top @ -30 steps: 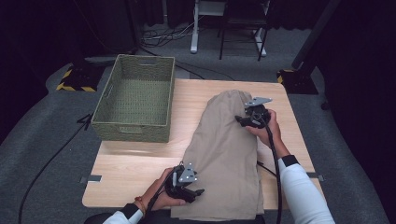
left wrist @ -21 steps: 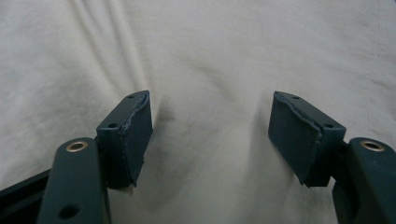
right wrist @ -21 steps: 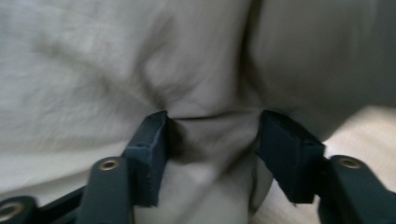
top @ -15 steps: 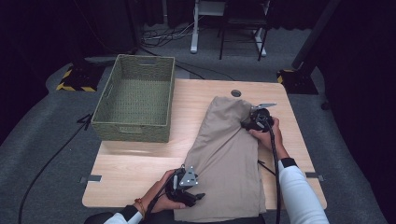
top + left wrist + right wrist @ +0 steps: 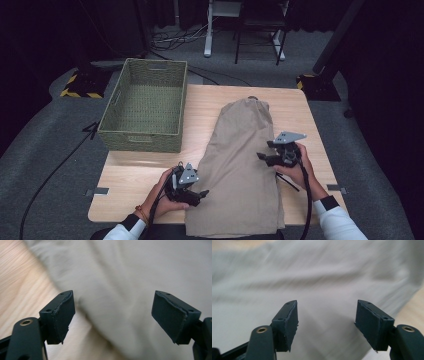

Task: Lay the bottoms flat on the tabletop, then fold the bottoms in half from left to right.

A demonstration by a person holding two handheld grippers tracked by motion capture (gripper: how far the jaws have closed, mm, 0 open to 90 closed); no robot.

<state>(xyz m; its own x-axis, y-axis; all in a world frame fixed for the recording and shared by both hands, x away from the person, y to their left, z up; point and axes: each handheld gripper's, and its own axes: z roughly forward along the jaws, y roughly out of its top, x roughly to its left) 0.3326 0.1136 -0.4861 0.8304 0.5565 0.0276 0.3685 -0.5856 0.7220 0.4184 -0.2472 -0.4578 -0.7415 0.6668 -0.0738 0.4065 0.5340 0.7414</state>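
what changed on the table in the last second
The right gripper came back from the far end of the khaki garment to its right edge; both grippers' jaws have just been opening, nothing between them. The left gripper shifted slightly. The basket stayed put.

Basket (image 5: 145, 107) left of cloth (image 5: 240, 165)

Right claw (image 5: 327, 325): jaws have just been opening and stand apart, nothing between the pads. Beyond them, creased beige cloth (image 5: 312, 277), blurred. Strip of wooden tabletop (image 5: 412, 307) at the cloth's right edge.
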